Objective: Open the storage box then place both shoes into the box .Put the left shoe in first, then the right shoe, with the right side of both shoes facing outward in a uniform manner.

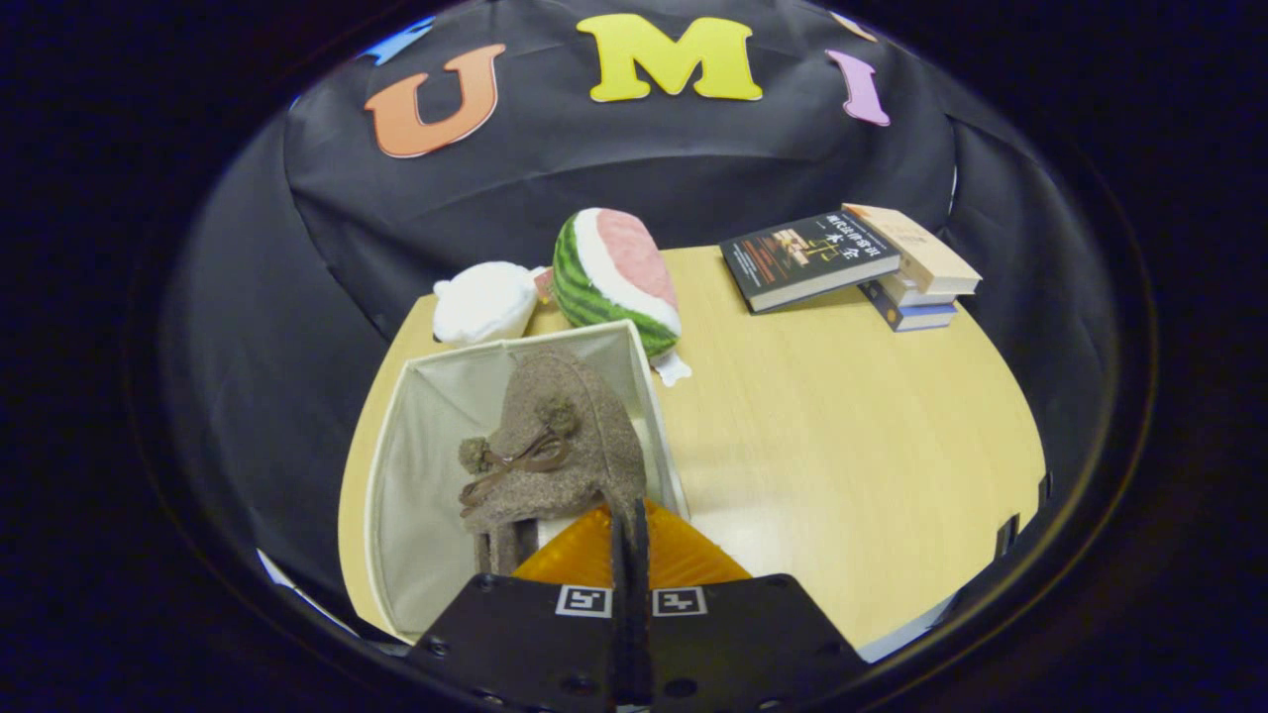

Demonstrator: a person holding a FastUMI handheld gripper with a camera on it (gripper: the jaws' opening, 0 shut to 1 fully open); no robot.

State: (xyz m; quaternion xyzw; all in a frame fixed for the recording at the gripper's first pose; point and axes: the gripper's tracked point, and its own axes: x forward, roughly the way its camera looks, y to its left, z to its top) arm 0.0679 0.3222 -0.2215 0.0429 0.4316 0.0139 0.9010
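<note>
1. We see our gripper [630, 535] clenched on the brown shoe [560, 451], both fingers pinching its edge at the heel.
2. The shoe hangs inside the open storage box [426, 475], at 11 o'clock from the fingers.
3. Beyond the box, at 12 o'clock, sit a watermelon plush [614, 277] and a white plush [483, 302].
4. At 2 o'clock, a stack of books [852, 262] lies on the wooden table [852, 446].
</note>
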